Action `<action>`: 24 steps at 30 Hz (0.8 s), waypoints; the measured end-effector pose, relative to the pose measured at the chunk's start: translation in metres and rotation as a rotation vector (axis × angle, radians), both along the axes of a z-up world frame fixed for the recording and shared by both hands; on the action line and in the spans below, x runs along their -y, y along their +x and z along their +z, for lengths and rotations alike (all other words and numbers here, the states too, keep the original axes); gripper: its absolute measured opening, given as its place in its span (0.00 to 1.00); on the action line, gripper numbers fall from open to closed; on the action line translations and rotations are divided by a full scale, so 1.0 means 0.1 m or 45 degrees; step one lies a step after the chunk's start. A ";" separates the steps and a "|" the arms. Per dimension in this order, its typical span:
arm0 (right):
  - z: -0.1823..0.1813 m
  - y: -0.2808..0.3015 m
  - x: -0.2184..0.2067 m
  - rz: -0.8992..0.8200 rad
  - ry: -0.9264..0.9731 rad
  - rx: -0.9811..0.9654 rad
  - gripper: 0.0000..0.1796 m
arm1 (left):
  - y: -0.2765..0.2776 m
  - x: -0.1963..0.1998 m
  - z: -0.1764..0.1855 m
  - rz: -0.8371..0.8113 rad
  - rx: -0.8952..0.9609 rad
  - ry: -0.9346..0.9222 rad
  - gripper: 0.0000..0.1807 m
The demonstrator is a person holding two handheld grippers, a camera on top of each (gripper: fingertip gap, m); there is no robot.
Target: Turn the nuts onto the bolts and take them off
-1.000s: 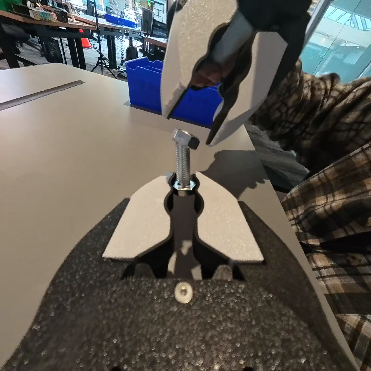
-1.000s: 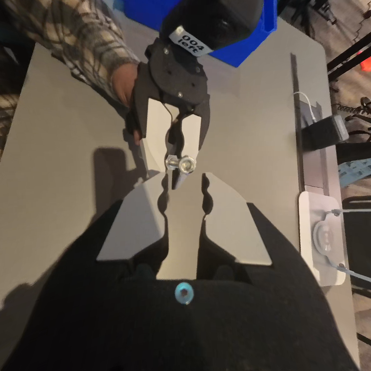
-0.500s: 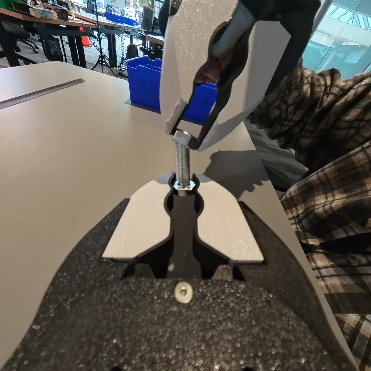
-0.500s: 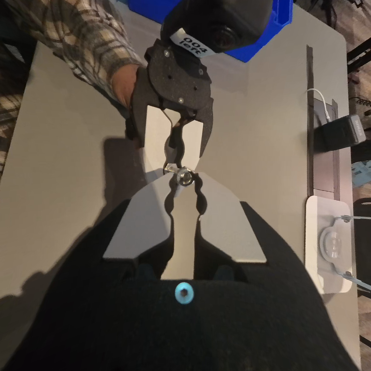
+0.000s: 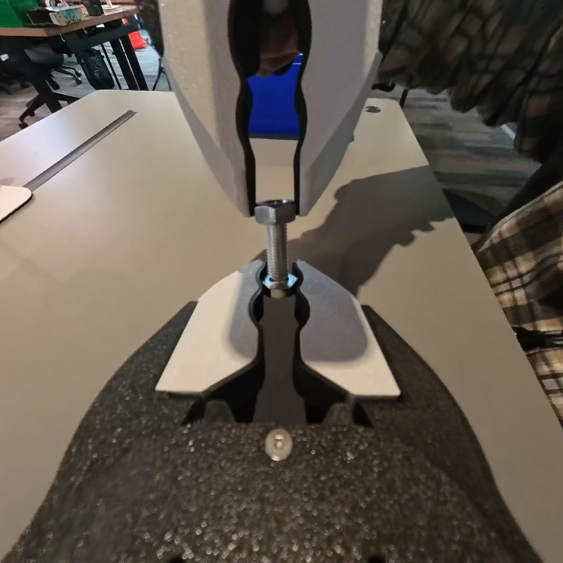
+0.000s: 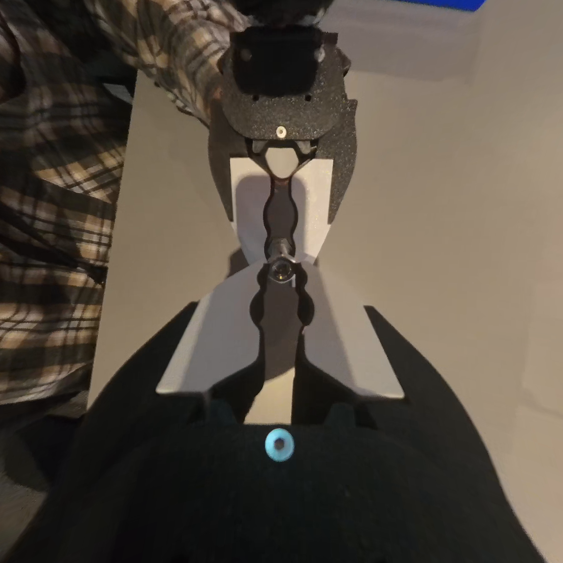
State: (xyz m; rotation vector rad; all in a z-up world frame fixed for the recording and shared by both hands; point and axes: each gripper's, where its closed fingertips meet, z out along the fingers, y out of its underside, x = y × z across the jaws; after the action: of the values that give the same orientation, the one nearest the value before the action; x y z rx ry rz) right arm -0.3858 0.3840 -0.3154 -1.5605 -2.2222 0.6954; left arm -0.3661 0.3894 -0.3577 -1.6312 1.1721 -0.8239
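At frame centre my left gripper [image 5: 275,281] clenches the nut [image 5: 276,282] low on the upright bolt [image 5: 276,243], my right gripper [image 5: 275,210] clamps its head: nut on, removal remains.

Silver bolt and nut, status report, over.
Left gripper shut on hex nut. Right gripper shut on silver bolt, upright above grey table. Nothing obstructing.

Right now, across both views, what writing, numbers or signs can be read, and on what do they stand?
None can be read.
The boxes on the far desk: any print is too small and blurred to tell.
The bolt, the nut, the table, the left gripper and the right gripper: no writing shows.
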 end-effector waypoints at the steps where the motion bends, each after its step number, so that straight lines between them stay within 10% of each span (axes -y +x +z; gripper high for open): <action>1: 0.00 0.01 0.01 0.005 0.001 0.012 0.09 | 0.01 0.01 0.00 -0.001 -0.013 0.014 0.08; 24: -0.19 0.02 -0.10 -0.228 0.147 0.126 0.09 | -0.12 -0.18 -0.19 0.225 -0.295 0.139 0.08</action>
State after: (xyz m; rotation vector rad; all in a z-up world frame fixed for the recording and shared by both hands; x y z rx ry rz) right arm -0.3841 0.3939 -0.3345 -1.7418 -2.1153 0.4396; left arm -0.3781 0.4070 -0.3768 -1.7436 1.1886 -0.4606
